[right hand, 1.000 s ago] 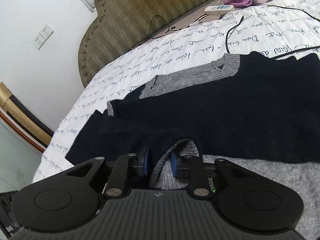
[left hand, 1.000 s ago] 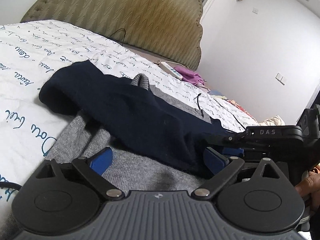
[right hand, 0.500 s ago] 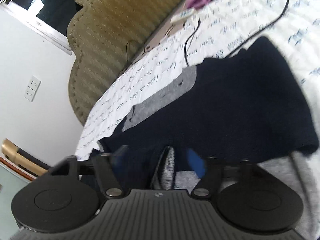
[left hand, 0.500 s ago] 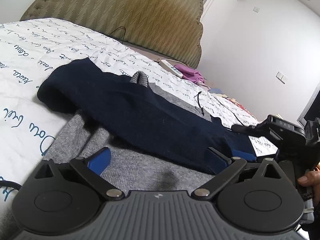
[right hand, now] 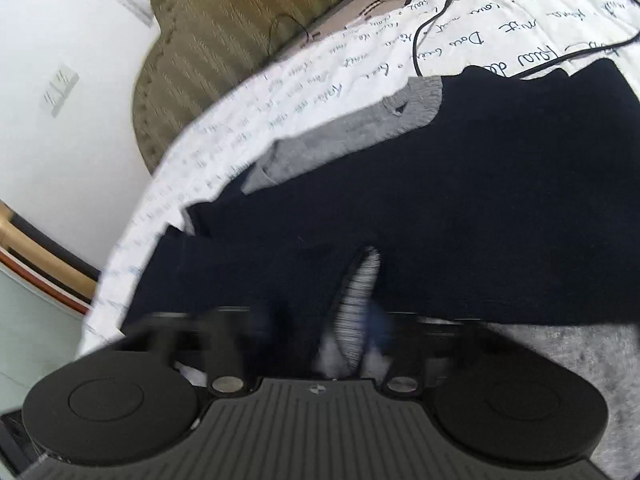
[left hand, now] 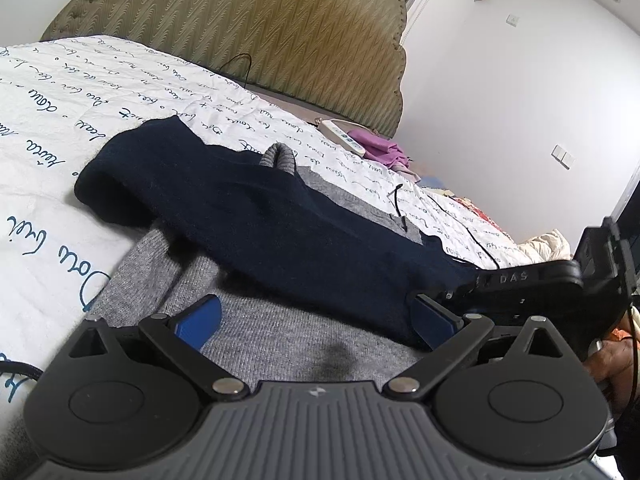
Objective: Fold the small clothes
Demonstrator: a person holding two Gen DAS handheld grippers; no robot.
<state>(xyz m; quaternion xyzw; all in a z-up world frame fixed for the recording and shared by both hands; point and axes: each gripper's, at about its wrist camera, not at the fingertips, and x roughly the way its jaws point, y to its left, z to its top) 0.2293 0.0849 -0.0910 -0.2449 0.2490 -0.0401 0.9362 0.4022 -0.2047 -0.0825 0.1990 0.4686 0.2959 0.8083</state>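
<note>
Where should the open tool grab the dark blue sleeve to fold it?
Probably the rounded cuff end of the navy knitted sleeve, coming from the left tool's side. That end lies free on the white script-printed bedsheet, while the rest drapes over the grey knitted sweater.

Two low, close wrist views, both over the sweater [left hand: 304, 216] toward the headboard [right hand: 240, 20].

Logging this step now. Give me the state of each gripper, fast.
Left gripper: open, holding nothing, over the sweater.
Right gripper: shut on a fold of the sweater; view blurred.
</note>
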